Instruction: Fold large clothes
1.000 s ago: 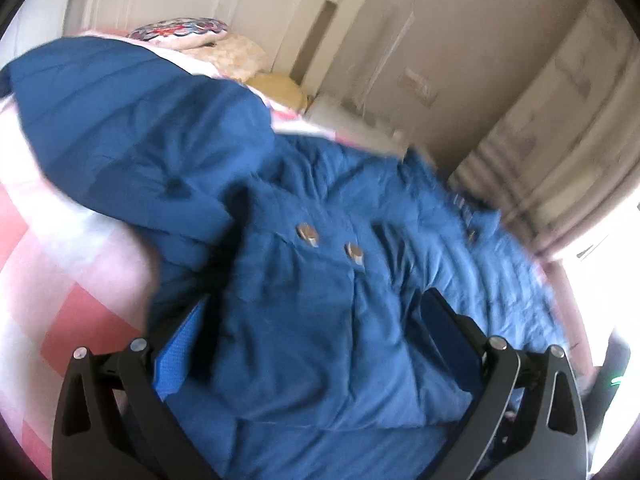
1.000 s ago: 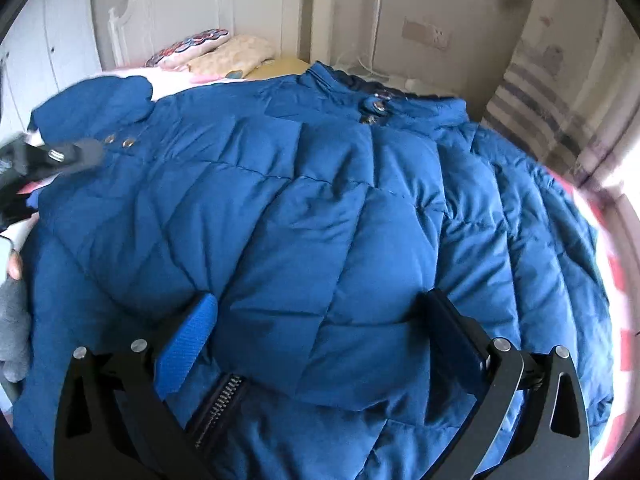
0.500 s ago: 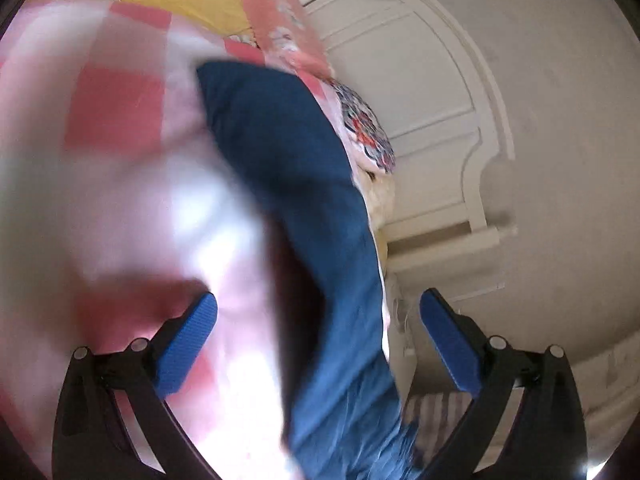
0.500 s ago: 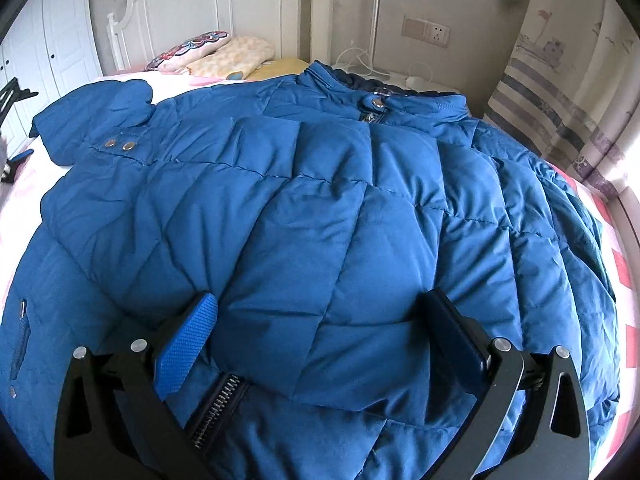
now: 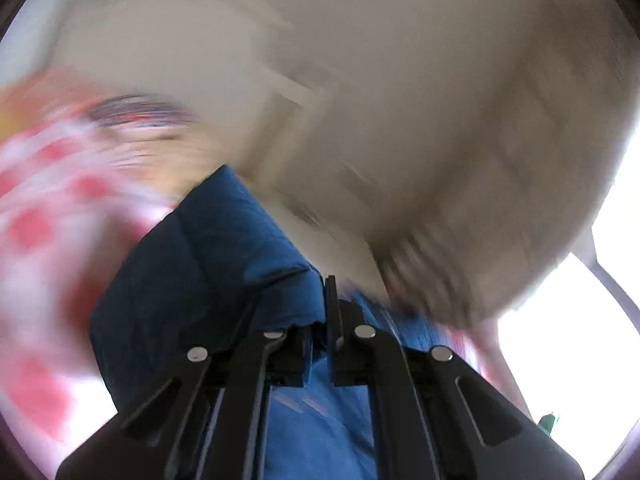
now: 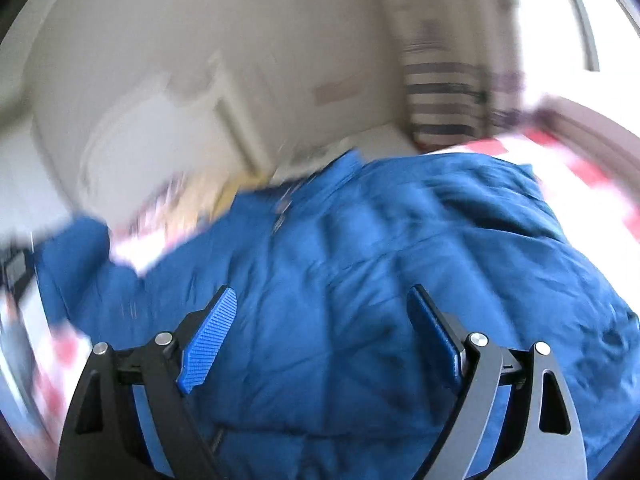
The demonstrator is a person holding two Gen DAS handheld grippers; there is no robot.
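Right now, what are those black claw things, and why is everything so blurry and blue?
Those are grippers, two-finger tongs that a person holds, one in each hand. Each carries a small camera that looks out along its fingers, so each picture is that gripper's own view. The blur comes from quick movement. The blue thing is a big puffy jacket lying on a bed with a pink and white checked cover. The left gripper has just snapped shut on a fold of the jacket. The right gripper hangs above the jacket; its jaws have just been closing a little, pinching nothing.

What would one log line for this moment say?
left gripper: shut on blue jacket sleeve | right gripper: open above jacket, jaws just narrowing | bed: checked sheet
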